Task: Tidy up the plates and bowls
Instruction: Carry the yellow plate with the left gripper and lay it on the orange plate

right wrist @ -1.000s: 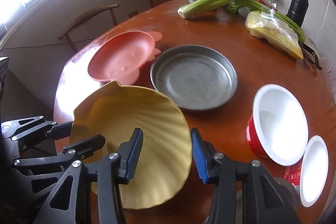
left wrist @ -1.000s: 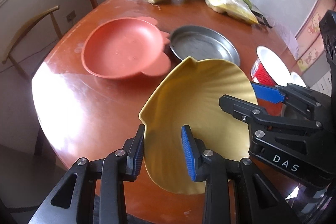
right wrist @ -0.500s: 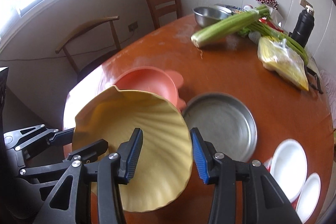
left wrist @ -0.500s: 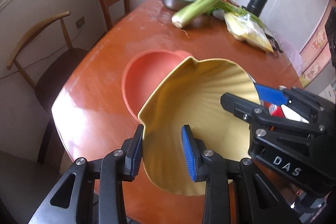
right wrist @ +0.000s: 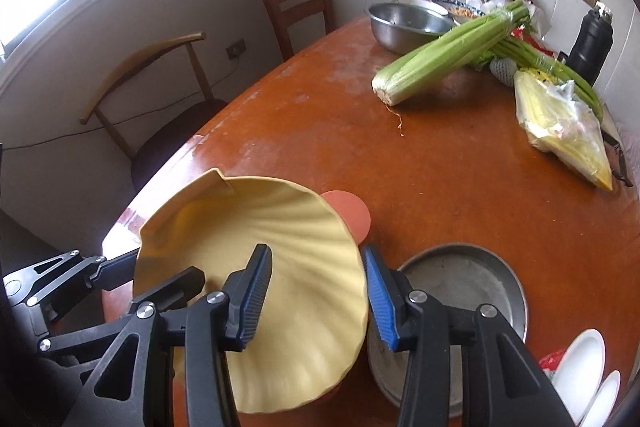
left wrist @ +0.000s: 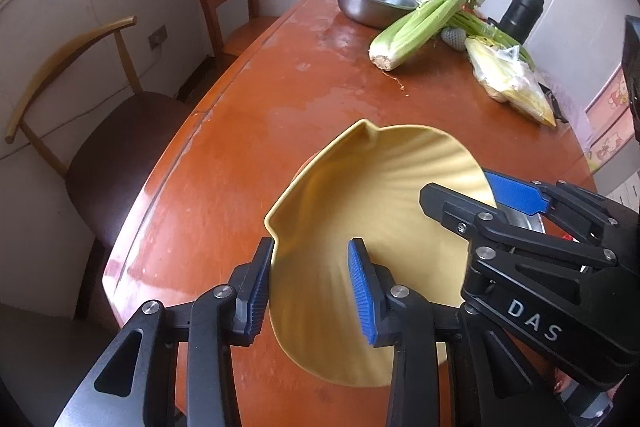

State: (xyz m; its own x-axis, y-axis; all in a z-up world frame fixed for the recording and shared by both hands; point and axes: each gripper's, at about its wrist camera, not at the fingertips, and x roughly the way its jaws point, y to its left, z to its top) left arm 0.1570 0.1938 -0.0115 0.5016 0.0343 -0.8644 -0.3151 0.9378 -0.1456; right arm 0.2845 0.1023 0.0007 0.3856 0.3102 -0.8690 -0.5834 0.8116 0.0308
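A yellow shell-shaped plate [left wrist: 372, 195] [right wrist: 280, 227] is held tilted above the table by both grippers. My left gripper [left wrist: 314, 287] straddles its left rim with a wide gap between the jaws. My right gripper [right wrist: 318, 295] straddles its right rim, also with a wide gap. The orange plate [right wrist: 346, 213] lies under the yellow one, only its ear showing. A grey metal pan [right wrist: 460, 283] sits to the right. A red bowl with white inside [right wrist: 576, 363] and a small white dish [right wrist: 604, 399] sit at the far right.
The brown table [left wrist: 280, 115] ends close on the left. Two chairs [left wrist: 120, 115] stand beside it. At the far end are a steel bowl [right wrist: 404, 21], celery [right wrist: 444, 55], a bagged yellow item [right wrist: 568, 127] and a black flask [right wrist: 592, 43].
Both grippers have lifted the yellow plate and carried it left, over the orange plate, which is now almost hidden beneath it. The jaw gaps look unchanged.
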